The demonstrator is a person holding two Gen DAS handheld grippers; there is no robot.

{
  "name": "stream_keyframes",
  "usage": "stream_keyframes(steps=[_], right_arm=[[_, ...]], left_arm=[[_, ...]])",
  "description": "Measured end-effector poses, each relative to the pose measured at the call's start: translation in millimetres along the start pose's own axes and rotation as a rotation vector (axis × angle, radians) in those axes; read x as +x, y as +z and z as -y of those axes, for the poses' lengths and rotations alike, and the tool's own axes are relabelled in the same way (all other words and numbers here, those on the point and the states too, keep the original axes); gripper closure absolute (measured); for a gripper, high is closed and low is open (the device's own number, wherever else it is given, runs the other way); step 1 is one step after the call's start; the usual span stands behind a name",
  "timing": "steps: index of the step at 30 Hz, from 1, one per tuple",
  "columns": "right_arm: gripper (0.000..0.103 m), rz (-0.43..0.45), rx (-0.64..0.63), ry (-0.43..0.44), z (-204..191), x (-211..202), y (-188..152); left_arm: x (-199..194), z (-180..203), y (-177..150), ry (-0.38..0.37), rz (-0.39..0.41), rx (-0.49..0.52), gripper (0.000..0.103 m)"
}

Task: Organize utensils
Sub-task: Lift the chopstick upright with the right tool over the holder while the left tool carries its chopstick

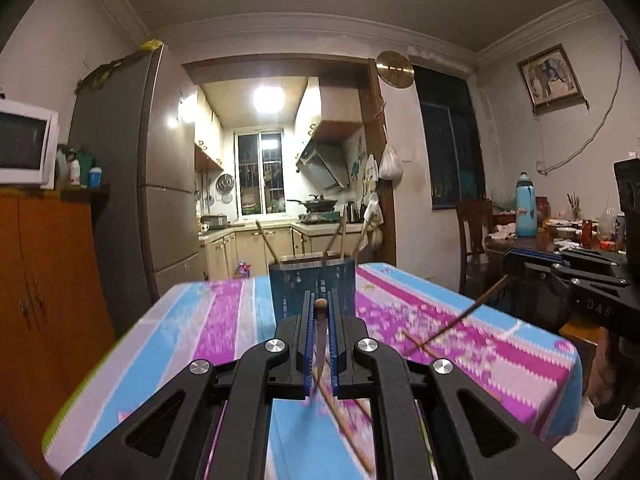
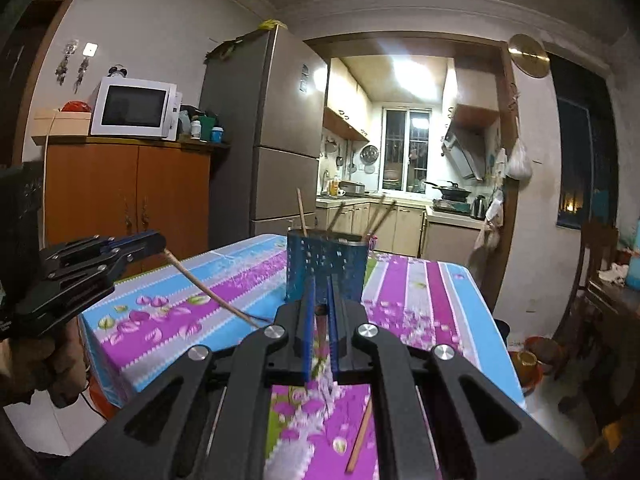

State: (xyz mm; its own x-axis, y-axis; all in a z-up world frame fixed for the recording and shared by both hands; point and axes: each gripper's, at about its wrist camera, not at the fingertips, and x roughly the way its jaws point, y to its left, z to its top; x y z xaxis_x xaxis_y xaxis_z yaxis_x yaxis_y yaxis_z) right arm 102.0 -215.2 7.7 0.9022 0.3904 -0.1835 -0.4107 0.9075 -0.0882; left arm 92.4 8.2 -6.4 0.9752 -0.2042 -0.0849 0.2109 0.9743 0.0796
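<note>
Chopsticks are my concern: each hand-held gripper is clamped on one thin brown wooden chopstick. The left hand-held gripper pinches its chopstick between blue ribbed pads, butt end pointing at the blue perforated metal utensil holder. The right hand-held gripper is likewise closed on a second chopstick, whose long shaft slants down toward the flowered pink-and-blue striped cloth on the worktop.

Both sticks sit just short of the holder, on its near side, above the cloth. To do this step well, I judge I should lift each stick higher than the holder's rim, tip it near upright, aim for a free gap between the sticks already standing inside, and release only once the tip is below the rim. Taking one side at a time should keep the two shafts from crossing.

More loose chopsticks lie on the cloth nearer than the holder, beneath my left gripper.
</note>
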Motion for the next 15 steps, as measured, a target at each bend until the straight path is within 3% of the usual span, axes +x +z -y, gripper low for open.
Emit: stream_keyframes(steps=[15], right_arm=[[0.098, -0.138, 0.038, 0.054, 32, 64, 62]], left_arm=[[75, -20, 43, -0.043, -0.127, -0.028, 0.095]])
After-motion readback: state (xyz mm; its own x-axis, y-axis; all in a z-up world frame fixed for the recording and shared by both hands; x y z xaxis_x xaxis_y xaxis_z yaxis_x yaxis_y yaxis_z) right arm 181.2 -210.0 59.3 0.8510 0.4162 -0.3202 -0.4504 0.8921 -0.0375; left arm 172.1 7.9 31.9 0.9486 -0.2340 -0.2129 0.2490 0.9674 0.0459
